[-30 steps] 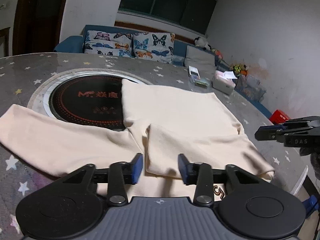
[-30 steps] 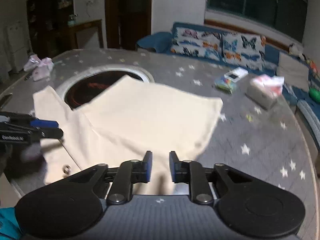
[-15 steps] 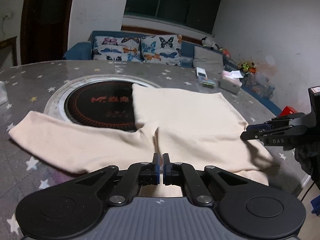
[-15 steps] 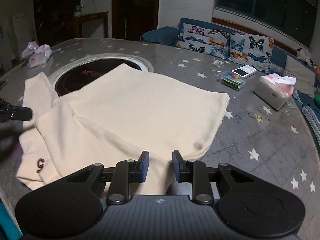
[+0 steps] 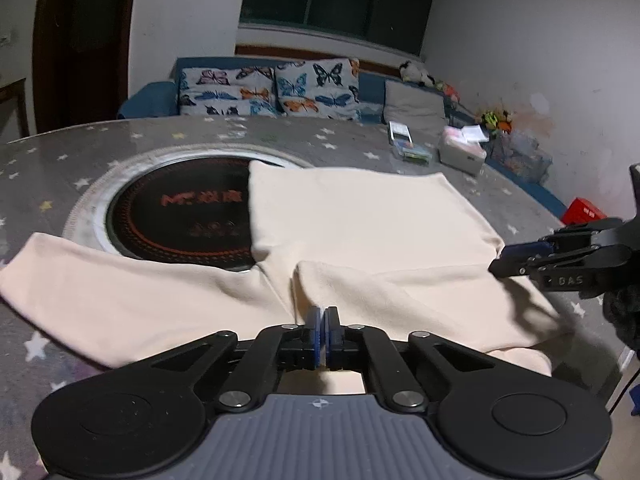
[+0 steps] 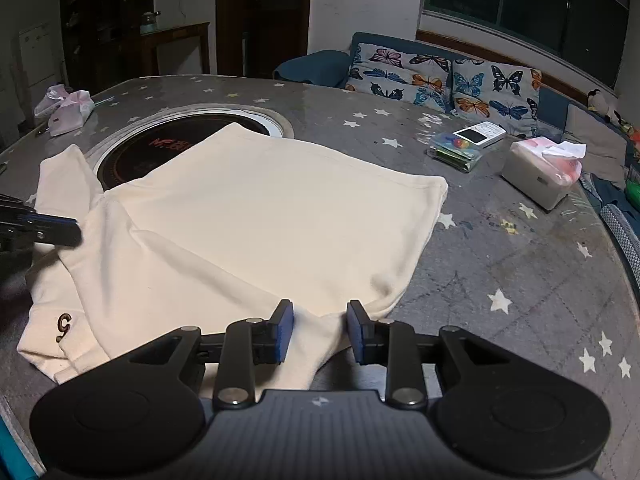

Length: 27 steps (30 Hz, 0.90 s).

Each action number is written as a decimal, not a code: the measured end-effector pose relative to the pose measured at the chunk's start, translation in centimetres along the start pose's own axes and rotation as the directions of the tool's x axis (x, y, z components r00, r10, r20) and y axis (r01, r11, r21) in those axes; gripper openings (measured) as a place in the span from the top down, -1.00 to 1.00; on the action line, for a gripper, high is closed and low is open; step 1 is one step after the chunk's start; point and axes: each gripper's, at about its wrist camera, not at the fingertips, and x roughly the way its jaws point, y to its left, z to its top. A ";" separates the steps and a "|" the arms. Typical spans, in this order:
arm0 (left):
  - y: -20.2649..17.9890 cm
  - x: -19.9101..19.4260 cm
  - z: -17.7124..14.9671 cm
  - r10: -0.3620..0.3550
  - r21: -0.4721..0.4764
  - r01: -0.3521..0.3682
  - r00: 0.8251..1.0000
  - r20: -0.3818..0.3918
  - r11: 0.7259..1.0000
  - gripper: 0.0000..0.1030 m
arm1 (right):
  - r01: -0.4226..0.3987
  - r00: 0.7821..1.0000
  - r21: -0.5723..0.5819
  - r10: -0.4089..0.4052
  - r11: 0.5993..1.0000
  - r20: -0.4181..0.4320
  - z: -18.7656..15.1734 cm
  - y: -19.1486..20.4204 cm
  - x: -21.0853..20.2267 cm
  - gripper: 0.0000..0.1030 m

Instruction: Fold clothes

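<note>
My left gripper sits low over the desk, blue pads pressed together at a fold of the cream sweatshirt; whether fabric is pinched I cannot tell. My right gripper is spread wide, straddling the hem. Only the right view shows the embroidered cuff mark and tissue box.

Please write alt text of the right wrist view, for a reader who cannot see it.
The right tongs are open over the near edge of a cream shirt spread on a grey table with star marks. The left tongs reach in from the left edge, and a tissue box stands far right.
</note>
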 end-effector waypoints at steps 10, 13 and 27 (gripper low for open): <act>-0.6 -1.0 1.5 -0.024 0.014 0.024 0.999 0.041 1.000 0.80 | -0.029 0.999 -0.032 0.030 0.999 0.029 0.8 1.2 -1.1 0.46; -2.2 0.3 2.2 -0.077 0.045 0.075 0.996 0.040 0.996 0.80 | -0.050 0.998 -0.037 0.051 0.998 0.034 0.9 1.9 -1.1 0.46; -3.5 4.3 1.8 -0.091 0.064 0.092 0.996 -0.022 0.994 0.79 | -0.082 0.997 -0.048 0.082 0.995 0.009 -1.7 3.5 -4.5 0.46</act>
